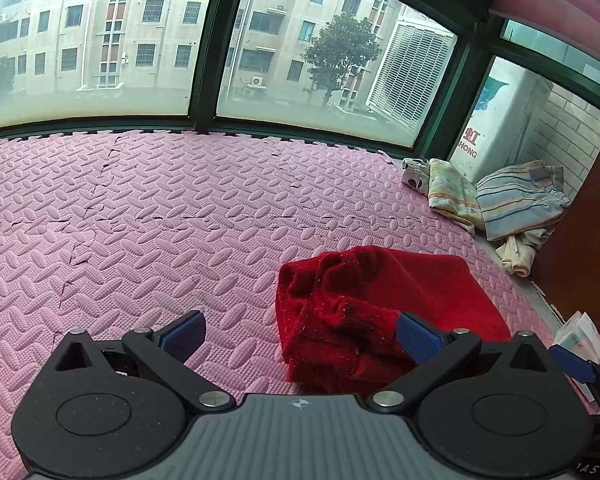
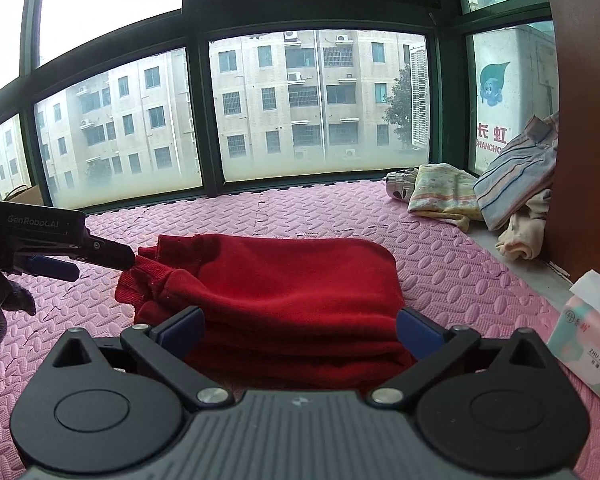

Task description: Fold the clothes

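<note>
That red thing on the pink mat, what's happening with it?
A person with a gripper in each hand is folding clothes. The red sweater lies folded in a bundle on the pink mat. Both the left gripper and the right gripper are open just in front of it, holding nothing. More clothes sit piled in the corner by the window.

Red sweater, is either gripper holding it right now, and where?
Nothing is held. The red sweater lies folded on the mat; left gripper and right gripper are both open.
</note>
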The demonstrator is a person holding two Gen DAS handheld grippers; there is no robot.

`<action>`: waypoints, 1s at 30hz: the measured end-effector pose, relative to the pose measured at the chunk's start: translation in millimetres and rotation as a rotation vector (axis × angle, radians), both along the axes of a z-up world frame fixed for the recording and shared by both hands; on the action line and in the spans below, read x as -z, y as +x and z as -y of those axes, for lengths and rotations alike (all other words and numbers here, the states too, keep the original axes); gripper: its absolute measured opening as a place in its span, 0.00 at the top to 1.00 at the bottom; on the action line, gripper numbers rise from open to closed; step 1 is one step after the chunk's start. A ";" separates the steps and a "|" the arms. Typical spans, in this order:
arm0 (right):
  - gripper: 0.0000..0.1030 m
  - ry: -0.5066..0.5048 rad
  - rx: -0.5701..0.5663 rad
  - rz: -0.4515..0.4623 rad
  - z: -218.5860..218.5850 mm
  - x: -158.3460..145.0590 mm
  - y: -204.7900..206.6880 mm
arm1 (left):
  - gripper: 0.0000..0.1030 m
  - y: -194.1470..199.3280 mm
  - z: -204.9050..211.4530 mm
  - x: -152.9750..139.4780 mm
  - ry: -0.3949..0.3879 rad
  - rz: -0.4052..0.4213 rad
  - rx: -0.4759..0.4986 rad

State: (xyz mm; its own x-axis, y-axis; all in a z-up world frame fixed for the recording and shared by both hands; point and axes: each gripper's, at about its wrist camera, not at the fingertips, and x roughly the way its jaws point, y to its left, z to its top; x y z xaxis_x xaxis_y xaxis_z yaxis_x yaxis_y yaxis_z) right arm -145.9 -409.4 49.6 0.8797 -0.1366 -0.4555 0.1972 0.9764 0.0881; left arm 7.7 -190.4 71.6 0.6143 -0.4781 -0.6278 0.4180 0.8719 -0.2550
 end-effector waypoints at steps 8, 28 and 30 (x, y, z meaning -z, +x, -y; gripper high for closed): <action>0.00 0.000 -0.001 -0.005 -8.3 -0.9 -6.8 | 0.00 -22.7 -2.4 -0.7 0.043 0.019 0.002; 0.00 0.010 0.048 -0.041 -14.5 2.8 -12.6 | 0.00 -57.3 6.3 4.6 0.131 0.056 0.022; 0.00 0.009 0.051 -0.041 -14.8 2.5 -12.6 | 0.00 -59.5 7.5 5.4 0.139 0.056 0.022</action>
